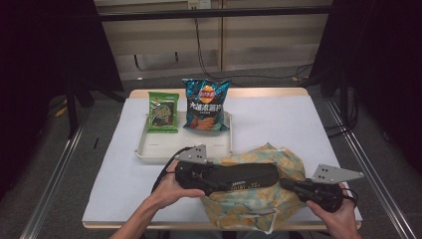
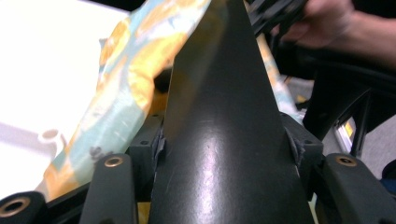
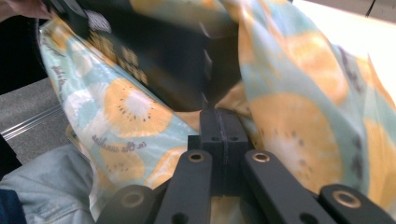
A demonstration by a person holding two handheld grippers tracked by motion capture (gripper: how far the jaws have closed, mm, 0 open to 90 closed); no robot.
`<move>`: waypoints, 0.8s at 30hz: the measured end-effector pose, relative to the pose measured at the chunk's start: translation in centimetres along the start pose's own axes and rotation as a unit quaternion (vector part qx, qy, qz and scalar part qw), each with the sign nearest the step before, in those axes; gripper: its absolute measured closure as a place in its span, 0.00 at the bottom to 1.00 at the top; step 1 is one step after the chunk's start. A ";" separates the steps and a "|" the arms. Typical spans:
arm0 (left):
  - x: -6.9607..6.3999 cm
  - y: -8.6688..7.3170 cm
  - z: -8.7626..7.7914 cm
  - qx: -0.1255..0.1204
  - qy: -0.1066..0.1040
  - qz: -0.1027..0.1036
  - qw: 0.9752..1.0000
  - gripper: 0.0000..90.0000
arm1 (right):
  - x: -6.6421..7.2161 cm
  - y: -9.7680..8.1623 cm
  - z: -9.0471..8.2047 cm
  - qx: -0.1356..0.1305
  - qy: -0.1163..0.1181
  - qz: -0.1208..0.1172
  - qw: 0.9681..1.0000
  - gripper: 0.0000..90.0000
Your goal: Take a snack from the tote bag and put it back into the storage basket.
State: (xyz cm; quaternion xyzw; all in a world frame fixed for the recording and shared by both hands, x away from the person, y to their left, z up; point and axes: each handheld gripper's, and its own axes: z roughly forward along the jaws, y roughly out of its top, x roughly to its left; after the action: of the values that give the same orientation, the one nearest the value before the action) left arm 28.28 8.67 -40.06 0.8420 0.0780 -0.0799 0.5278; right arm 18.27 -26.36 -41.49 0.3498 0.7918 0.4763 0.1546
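Both hand-held grippers are clamping the fruit-print bag (image 1: 254, 196) at the tabletop (image 1: 298, 124) near edge: left hand-held gripper (image 1: 271, 175), right hand-held gripper (image 1: 284, 183). Open room is lying right of the tray (image 1: 149, 149).

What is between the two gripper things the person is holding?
A long black packet lies across the fruit-print bag, between the left hand-held gripper and the right hand-held gripper, seen in the high view.

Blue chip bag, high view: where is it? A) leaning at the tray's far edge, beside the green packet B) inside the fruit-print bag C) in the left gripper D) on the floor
A: the blue chip bag stands at the white tray's far edge, right of the green packet.
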 end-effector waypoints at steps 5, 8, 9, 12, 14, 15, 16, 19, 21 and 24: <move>-0.7 0.6 0.4 0.001 -0.001 0.016 1.000 0.49 | -0.3 -0.5 0.4 0.004 0.001 0.008 1.000 1.00; -1.0 1.2 0.5 -0.013 -0.004 0.019 1.000 0.49 | -0.3 -0.8 0.8 0.003 0.007 0.006 1.000 1.00; -1.0 1.2 0.5 -0.013 -0.004 0.019 1.000 0.49 | -0.3 -0.8 0.8 0.003 0.007 0.006 1.000 1.00; -1.2 1.9 0.5 -0.021 -0.005 0.029 0.999 0.49 | -0.1 -0.8 0.9 0.000 0.013 0.003 1.000 1.00; -1.3 2.6 0.2 -0.025 0.001 0.033 0.999 0.49 | 0.0 -0.8 0.9 -0.003 0.016 0.003 1.000 1.00; -1.3 2.7 0.2 -0.026 0.005 0.034 0.999 0.49 | 0.0 -0.8 0.9 -0.006 0.017 0.004 1.000 1.00; -1.3 2.9 0.1 -0.030 0.003 0.034 0.999 0.48 | 0.0 -0.8 0.9 -0.007 0.018 0.002 1.000 0.98; -1.2 3.4 -0.6 -0.034 0.009 0.035 0.999 0.48 | 0.1 -0.6 0.6 -0.020 0.025 0.003 0.999 0.90; -1.0 3.7 -1.3 -0.043 0.013 0.034 0.998 0.48 | 0.1 -0.5 0.2 -0.031 0.024 0.006 0.999 0.83; -0.8 3.9 -2.5 -0.052 0.025 0.033 0.998 0.48 | 0.1 -0.2 -0.3 -0.051 0.024 0.010 0.998 0.66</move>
State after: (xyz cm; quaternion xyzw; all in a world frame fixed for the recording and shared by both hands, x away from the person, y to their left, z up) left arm 28.48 9.18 -35.37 0.8173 0.0676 -0.0379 0.5710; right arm 17.96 -26.60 -41.48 0.3378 0.7662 0.5262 0.1479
